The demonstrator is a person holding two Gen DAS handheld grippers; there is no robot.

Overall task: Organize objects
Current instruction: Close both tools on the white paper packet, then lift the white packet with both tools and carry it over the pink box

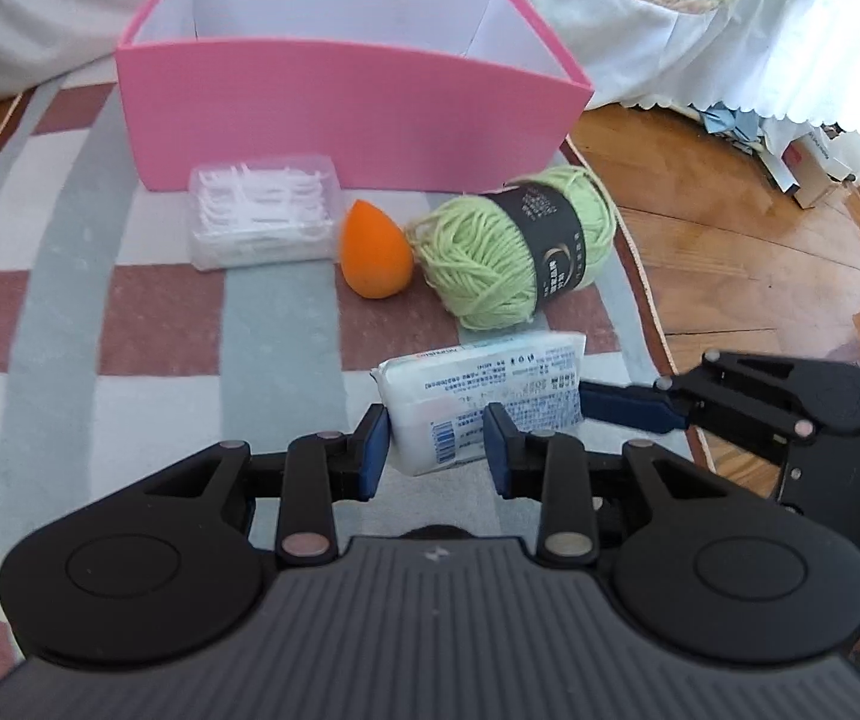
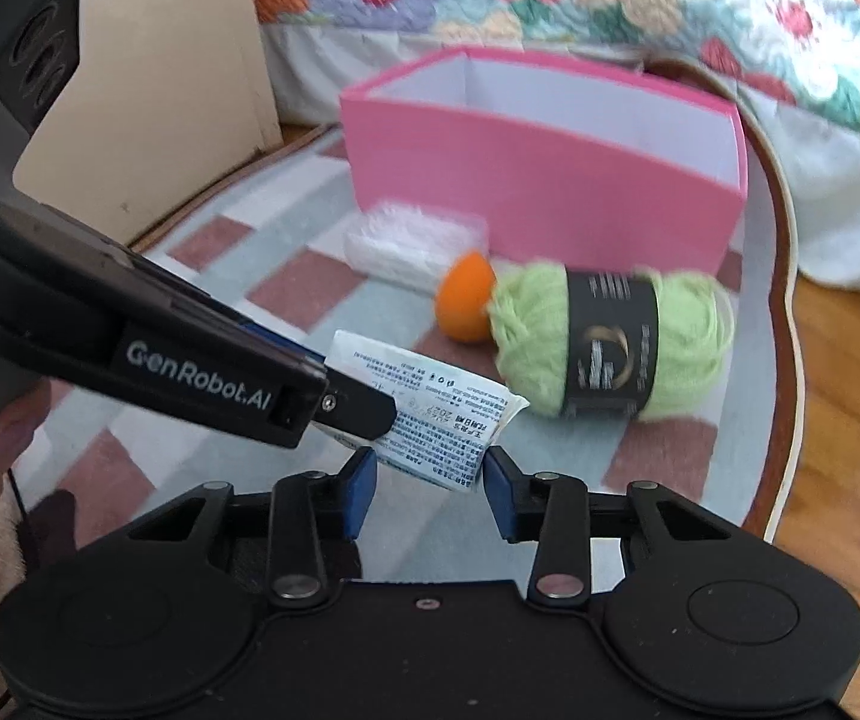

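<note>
Left gripper [image 1: 436, 450] and right gripper [image 2: 430, 474] grip tissue pack [image 1: 484, 396]

Floss-pick case [image 1: 263, 217], sponge [image 1: 375, 252], yarn [image 1: 517, 243] left to right before box [image 1: 346, 120], seemingly touching

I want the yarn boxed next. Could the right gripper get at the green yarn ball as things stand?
Probably not yet: the right gripper is closed around the white tissue pack, shared with the left gripper. Otherwise the path to the yarn ball looks free.
</note>
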